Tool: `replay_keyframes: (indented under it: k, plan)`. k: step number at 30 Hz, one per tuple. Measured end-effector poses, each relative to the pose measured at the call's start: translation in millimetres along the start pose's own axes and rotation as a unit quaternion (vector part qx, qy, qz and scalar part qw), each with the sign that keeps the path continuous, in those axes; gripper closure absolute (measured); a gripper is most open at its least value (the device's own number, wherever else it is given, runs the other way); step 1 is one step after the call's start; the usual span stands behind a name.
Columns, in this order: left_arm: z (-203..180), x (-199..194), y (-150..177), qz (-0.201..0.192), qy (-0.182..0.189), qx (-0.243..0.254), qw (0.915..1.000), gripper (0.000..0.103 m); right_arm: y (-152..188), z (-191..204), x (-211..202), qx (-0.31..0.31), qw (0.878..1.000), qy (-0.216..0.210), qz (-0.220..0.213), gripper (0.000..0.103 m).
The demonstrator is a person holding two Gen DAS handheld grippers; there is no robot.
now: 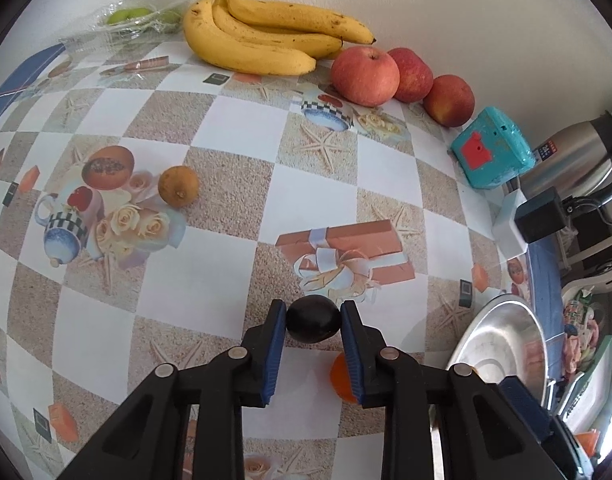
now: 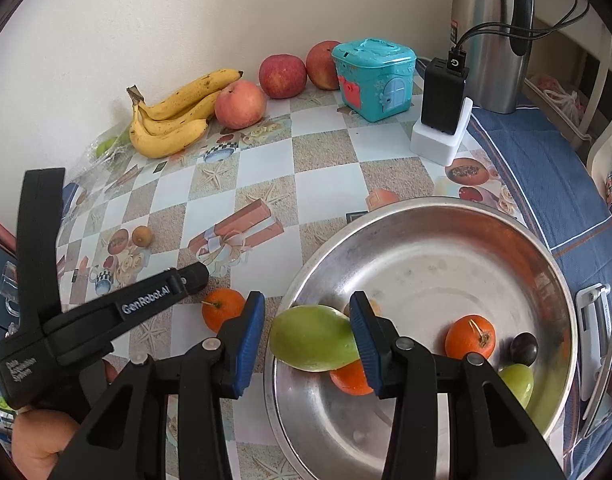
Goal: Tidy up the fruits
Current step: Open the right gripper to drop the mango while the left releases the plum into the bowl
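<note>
My left gripper [image 1: 314, 305] is shut on a dark plum [image 1: 313, 326] just above the checked tablecloth. An orange [image 1: 340, 380] lies under its right finger. My right gripper [image 2: 307, 294] hangs over the near rim of the steel bowl [image 2: 446, 204], jaws partly apart. A green mango [image 2: 312, 338] lies between them across the rim. A small gap shows at the left pad, and the right finger covers the mango's other end. The bowl holds two oranges [image 2: 470, 338], a dark plum [image 2: 524, 348] and a green fruit [image 2: 516, 384]. An orange [image 2: 221, 308] sits on the table beside the bowl.
Bananas [image 1: 257, 40] and three apples [image 1: 365, 76] line the back wall, with a bag of green fruit [image 1: 137, 18] at the left. A small brown fruit [image 1: 178, 186] lies mid-table. A teal box [image 2: 372, 80], black charger [image 2: 442, 100] and steel flask [image 2: 490, 36] stand at the back right.
</note>
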State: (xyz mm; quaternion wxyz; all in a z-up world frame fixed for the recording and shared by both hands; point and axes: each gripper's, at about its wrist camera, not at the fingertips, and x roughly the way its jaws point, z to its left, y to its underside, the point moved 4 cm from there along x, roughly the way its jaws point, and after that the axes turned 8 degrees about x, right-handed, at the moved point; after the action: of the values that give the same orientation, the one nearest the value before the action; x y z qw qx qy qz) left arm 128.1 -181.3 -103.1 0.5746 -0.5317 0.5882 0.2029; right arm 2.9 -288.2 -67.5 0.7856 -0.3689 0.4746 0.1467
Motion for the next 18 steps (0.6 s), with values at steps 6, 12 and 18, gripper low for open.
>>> replay_keyframes:
  k: [6, 12, 18]
  plan:
    - [-6, -15, -3, 0.003, 0.012, -0.005, 0.9999, 0.073, 0, -2, -1, 0.004, 1.000, 0.000, 0.003, 0.058]
    - [-18, -29, 1, 0.007, 0.030, -0.001, 0.9995, 0.073, -1, -8, -10, 0.011, 1.000, -0.001, -0.002, 0.058]
    - [-32, -39, 5, 0.008, 0.041, 0.018, 0.9990, 0.073, -4, -15, -21, 0.023, 1.000, -0.003, -0.013, 0.058]
